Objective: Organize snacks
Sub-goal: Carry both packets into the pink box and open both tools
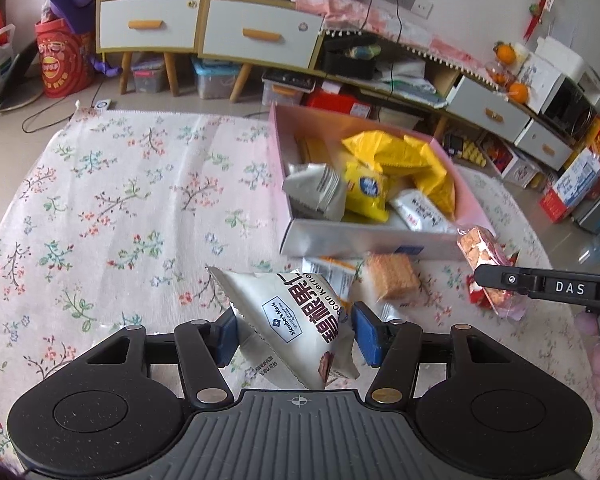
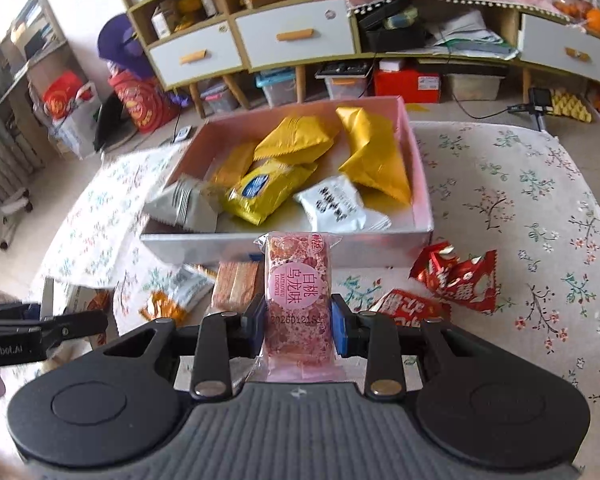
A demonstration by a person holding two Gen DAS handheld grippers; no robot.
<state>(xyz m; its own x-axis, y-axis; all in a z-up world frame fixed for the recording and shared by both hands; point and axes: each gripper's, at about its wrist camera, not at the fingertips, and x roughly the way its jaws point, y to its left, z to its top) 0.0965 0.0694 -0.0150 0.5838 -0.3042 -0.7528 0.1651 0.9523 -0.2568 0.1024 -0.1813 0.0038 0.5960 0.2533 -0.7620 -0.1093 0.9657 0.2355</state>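
The right claw (image 2: 299, 326) is clenched on a pink snack bar (image 2: 299, 280), gripped across its narrow sides so the wrapper stands lengthwise along the fingers, ready for release into the box. The left claw (image 1: 293, 336) grasps a white nut packet (image 1: 296, 322) at its lower half; the packet sits tilted between the pads. Directly beyond both claws, on the floral worktop (image 1: 120, 200), stands the open pink box (image 2: 418, 168), already holding yellow and white packets. Loose items lie along its near wall: a wafer pack (image 2: 236, 284) to the left, red packets (image 2: 456, 280) to the right. Judged stage: both held snacks await transfer into the box.
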